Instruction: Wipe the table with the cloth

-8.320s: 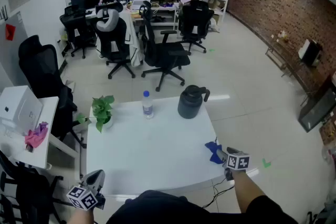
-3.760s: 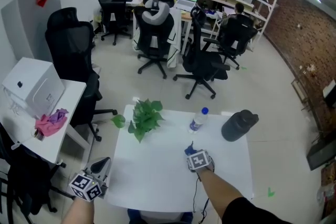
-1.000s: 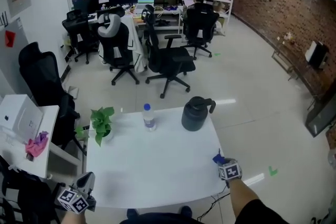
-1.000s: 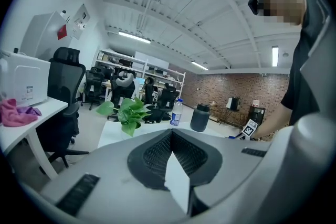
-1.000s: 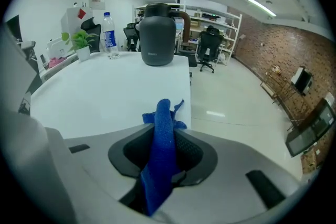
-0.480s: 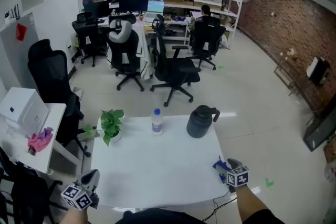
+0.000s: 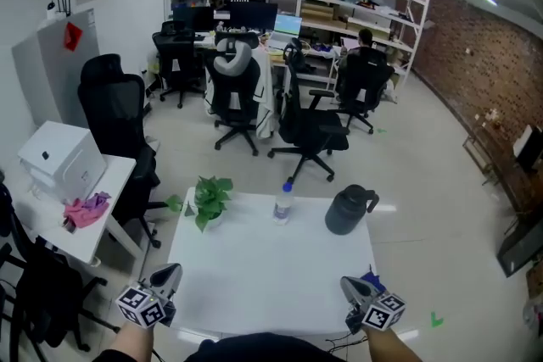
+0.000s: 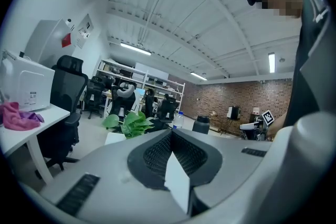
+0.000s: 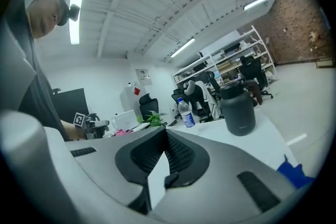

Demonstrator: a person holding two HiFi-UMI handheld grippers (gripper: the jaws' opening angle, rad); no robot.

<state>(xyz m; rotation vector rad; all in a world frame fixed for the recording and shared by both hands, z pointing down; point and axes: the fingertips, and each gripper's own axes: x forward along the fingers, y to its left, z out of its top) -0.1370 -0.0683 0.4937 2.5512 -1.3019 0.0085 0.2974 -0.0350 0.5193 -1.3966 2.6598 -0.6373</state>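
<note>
The blue cloth [image 7: 372, 278] is seen lying loose at the near right corner of the white surface [image 7: 271, 267], just beside the right tool [image 7: 350, 286], whose jaws are closed together on nothing. The left tool [image 7: 167, 274] is also closed and empty, at the near left edge. As the cloth is not held, the wiping is judged finished or paused. The cloth looks crumpled into a small heap.

White table [image 7: 254, 267], blue cloth [image 9: 295, 174], dark jug [image 7: 346, 212], apparently pink rag [image 7: 85, 210].
</note>
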